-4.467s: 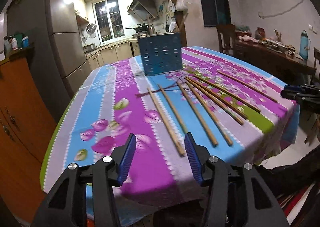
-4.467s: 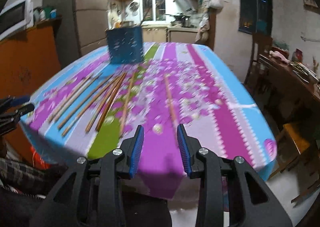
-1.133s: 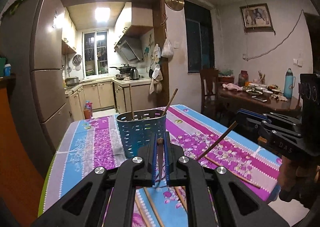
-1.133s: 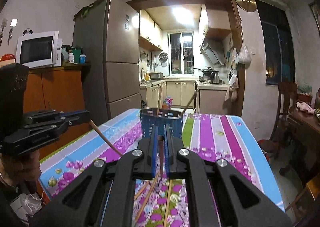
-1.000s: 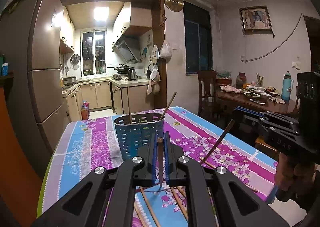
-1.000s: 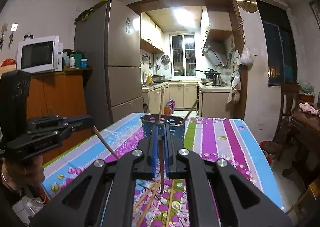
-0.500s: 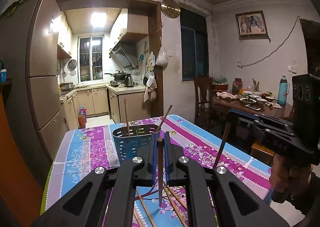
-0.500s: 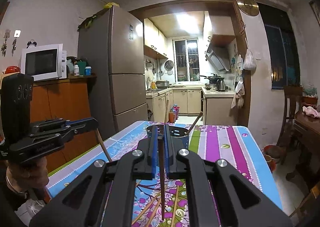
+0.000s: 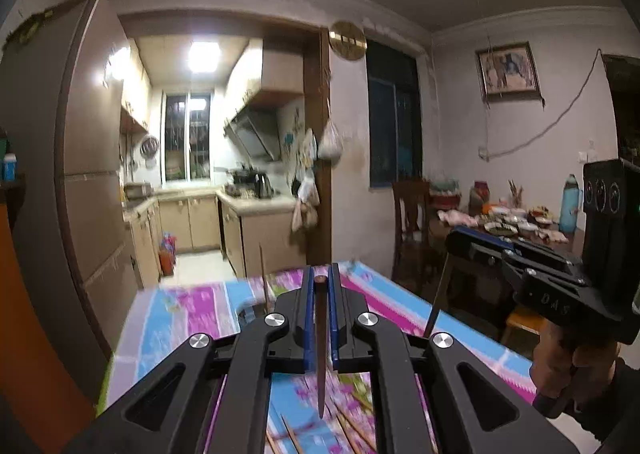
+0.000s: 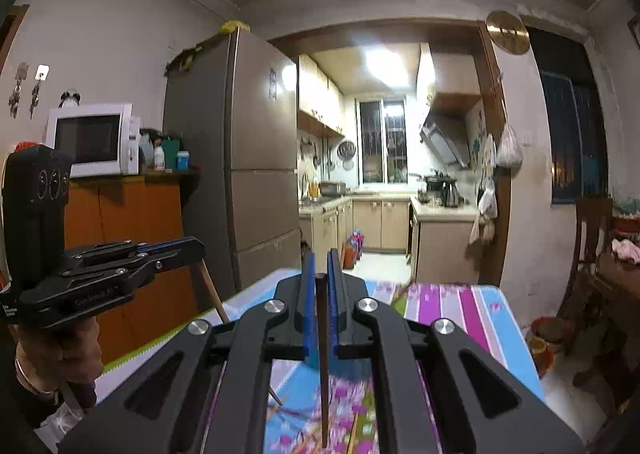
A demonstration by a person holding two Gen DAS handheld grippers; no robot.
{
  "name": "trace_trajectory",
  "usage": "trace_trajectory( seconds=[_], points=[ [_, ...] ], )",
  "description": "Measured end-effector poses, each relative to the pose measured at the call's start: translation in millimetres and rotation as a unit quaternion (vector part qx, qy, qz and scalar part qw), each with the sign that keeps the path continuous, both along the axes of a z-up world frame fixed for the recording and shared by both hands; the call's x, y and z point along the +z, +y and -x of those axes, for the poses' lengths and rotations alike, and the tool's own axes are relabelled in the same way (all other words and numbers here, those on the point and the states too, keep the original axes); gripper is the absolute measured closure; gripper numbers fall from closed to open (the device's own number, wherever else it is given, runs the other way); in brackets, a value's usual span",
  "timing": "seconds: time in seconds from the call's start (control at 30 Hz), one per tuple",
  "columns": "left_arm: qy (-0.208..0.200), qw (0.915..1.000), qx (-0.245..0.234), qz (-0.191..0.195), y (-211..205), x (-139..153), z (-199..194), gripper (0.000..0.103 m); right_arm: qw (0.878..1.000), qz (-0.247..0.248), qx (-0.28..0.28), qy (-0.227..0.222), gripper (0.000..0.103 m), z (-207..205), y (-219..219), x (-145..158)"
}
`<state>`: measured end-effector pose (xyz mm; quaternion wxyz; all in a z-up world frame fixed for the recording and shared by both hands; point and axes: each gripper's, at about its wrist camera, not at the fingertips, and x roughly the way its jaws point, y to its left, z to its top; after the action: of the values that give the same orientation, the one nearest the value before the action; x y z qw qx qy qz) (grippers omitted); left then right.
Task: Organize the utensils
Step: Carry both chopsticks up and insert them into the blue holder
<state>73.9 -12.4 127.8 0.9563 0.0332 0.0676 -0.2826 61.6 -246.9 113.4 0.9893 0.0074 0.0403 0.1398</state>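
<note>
Left gripper (image 9: 319,286) clamped nearly shut on a dark brown chopstick (image 9: 320,350), blue pads pressed against its upper end. Chopstick hanging upright, tip pointing down above the flowered tablecloth (image 9: 188,310). Right gripper (image 10: 319,274) likewise closed tight on a second chopstick (image 10: 323,362), also held by its top and hanging straight down over the same cloth.

Seen from the left wrist: right gripper off to the right side, gripped by a hand (image 9: 568,366), its chopstick slanting down toward the table edge. Seen from the right wrist: left gripper at the left, held by the other hand (image 10: 60,354) with a bangle at the wrist, its chopstick angled down and to the right.

Utensil holder (image 9: 250,312) mostly hidden behind the left gripper's body, only part of its rim showing, blurred; one stick (image 9: 263,278) standing up out of it. More loose chopsticks (image 9: 352,430) lying on the cloth below the left gripper, near the table's close edge, only partly visible between the gripper's arms.

Beyond the table: tall refrigerator (image 10: 256,158), a lit kitchen (image 10: 380,182) through the doorway, a microwave (image 10: 94,140) on an orange cabinet at the left, and a cluttered side table (image 9: 508,222) with a chair along the right wall.
</note>
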Motion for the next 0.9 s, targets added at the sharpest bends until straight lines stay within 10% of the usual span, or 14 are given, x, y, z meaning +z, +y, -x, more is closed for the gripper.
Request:
trace_trajectory(
  seconds=[0.47, 0.9],
  points=[
    [-0.089, 0.9945, 0.048, 0.027, -27.6, 69.4, -115.2, 0.095, 0.997, -0.005, -0.028, -0.069, 0.098, -106.0, 1.6, 71.9],
    [0.049, 0.9977, 0.047, 0.0, -36.4, -18.3, -224.5, 0.095, 0.995, -0.076, -0.046, 0.04, 0.098, -209.6, -21.7, -11.8]
  ],
)
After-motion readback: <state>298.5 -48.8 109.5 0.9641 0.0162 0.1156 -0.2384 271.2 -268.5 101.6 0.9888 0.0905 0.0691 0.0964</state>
